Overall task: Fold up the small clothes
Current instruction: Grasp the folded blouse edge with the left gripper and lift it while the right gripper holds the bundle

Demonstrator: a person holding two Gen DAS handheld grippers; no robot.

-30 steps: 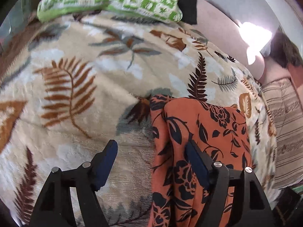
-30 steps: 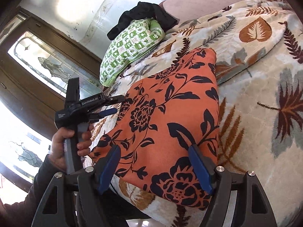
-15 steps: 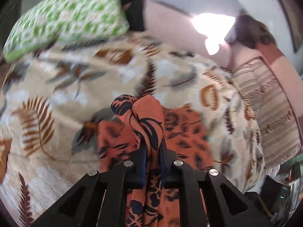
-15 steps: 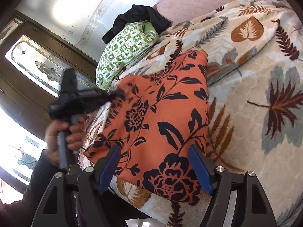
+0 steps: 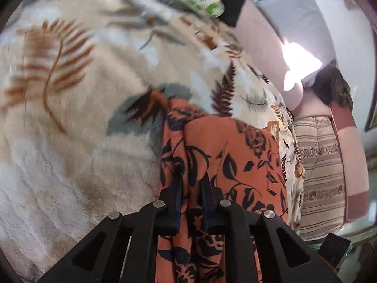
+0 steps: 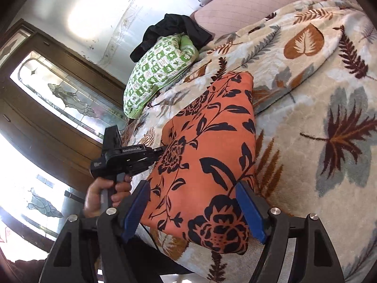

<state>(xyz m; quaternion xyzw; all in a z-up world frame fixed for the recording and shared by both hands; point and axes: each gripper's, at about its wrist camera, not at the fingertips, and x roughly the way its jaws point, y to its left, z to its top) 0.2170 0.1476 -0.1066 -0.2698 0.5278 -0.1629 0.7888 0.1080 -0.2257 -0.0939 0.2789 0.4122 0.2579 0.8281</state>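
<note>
An orange garment with a black flower print [image 6: 207, 155] lies folded on a cream leaf-patterned blanket [image 6: 318, 108]. My left gripper [image 5: 191, 188] is shut on the garment's left edge [image 5: 195, 155], low against the blanket; it also shows in the right wrist view [image 6: 162, 149] at the cloth's left side. My right gripper [image 6: 193, 210] is open, its blue pads [image 6: 249, 214] straddling the garment's near corner without closing on it.
A green and white patterned pillow [image 6: 160, 70] with a black cloth [image 6: 172, 30] on it lies at the bed's far end. A striped cloth [image 5: 320, 174] hangs past the blanket's right edge. A dark wooden door with glass [image 6: 59, 99] stands left of the bed.
My left gripper closed on the garment's edge, lifted it, and has now come back down to the blanket with the cloth still held. My right gripper stayed open over the near corner.
</note>
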